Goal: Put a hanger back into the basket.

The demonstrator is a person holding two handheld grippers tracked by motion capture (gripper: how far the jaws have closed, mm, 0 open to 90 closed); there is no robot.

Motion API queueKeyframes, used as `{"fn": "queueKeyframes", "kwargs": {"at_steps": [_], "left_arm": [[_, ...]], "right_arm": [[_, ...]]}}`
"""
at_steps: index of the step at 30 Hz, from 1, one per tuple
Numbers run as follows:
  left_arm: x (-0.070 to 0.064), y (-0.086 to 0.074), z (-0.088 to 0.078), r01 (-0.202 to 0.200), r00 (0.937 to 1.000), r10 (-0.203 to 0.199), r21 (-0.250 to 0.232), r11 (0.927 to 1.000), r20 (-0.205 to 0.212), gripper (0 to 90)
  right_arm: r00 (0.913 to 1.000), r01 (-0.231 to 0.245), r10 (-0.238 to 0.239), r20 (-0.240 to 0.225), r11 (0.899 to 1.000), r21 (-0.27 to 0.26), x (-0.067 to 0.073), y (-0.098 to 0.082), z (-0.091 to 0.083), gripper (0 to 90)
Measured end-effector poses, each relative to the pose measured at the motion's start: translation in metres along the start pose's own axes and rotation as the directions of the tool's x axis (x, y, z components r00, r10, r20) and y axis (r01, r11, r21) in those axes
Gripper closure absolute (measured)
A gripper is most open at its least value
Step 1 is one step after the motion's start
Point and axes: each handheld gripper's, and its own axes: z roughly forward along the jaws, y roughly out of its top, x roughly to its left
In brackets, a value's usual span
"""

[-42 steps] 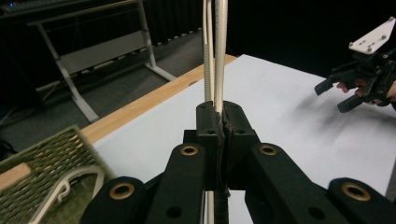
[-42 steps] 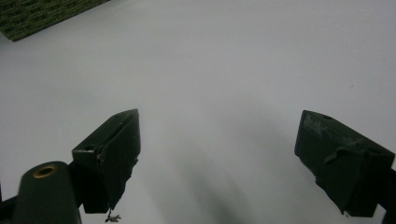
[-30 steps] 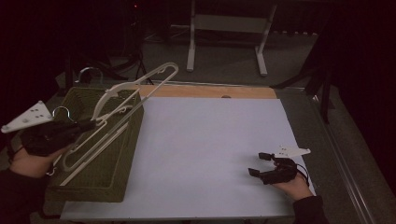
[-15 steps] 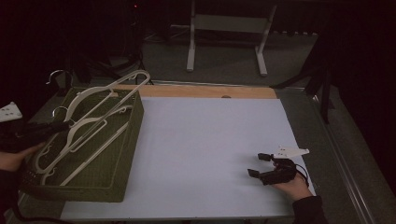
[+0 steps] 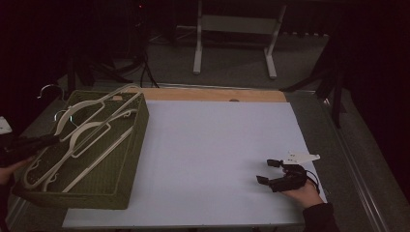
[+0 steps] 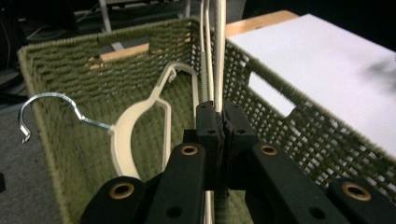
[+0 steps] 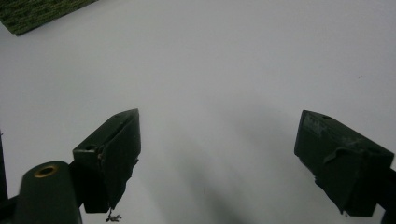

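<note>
Two hangers sat in the green wicker basket [image 5: 126,159] at the left edge of the table, and the left gripper [image 6: 218,122] was clamped tight on the thin bar of one cream hanger [image 5: 92,108]. That bar ran straight out from between the jaws toward the far end of the basket, so its long axis lined up with the gripper. A second hanger [image 6: 140,122] with a metal hook [image 6: 44,108] lay just left of the jaws, lower in the basket. Left hand was obviously the nearer one. The right gripper [image 5: 268,173] rested well apart at the near right on the white sheet [image 5: 217,145], jaws spread wide, nothing between them.
</note>
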Motion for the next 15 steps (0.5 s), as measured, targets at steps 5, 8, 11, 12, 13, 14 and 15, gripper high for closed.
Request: {"fn": "queueKeyframes", "kwargs": {"at_steps": [5, 8, 11, 12, 13, 14, 15], "left_arm": [[0.010, -0.011, 0.002, 0.023, 0.9997, -0.023, 0.032, 0.9992, 0.007, 88.0], [0.014, -0.017, 0.003, 0.036, 0.9992, -0.037, 0.049, 0.9981, 0.013, 88.0], [0.015, -0.020, 0.004, 0.044, 0.9985, -0.045, 0.043, 0.9981, 0.030, 87.9], [0.016, -0.020, 0.006, 0.041, 0.9985, -0.043, 0.053, 0.9978, 0.035, 87.9], [0.016, -0.019, 0.007, 0.039, 0.9982, -0.042, 0.061, 0.9974, 0.043, 87.9], [0.016, -0.019, 0.009, 0.035, 0.9985, -0.038, 0.076, 0.9965, 0.040, 87.9], [0.017, -0.018, 0.011, 0.036, 0.9985, -0.039, 0.086, 0.9957, 0.038, 87.9]], "right_arm": [[1.0000, 0.001, -0.001, -0.003, 1.000, 0.000, 0.000, 0.000, 0.000, 14.7], [1.0000, 0.000, 0.000, -0.003, 1.000, 0.000, 0.000, 0.000, 0.000, 14.7], [1.0000, 0.001, -0.001, -0.003, 1.000, 0.000, 0.000, 0.000, 0.000, 14.7], [1.0000, 0.001, -0.001, -0.004, 1.000, 0.000, 0.000, 0.000, 0.000, 14.7], [1.0000, 0.001, -0.001, -0.004, 1.000, 0.001, 0.000, 0.000, 0.001, 14.7], [1.0000, 0.004, -0.004, -0.004, 1.000, 0.002, 0.000, 0.000, 0.001, 14.7], [1.0000, 0.003, -0.003, -0.005, 1.000, 0.002, 0.000, 0.000, 0.001, 14.7]]}}
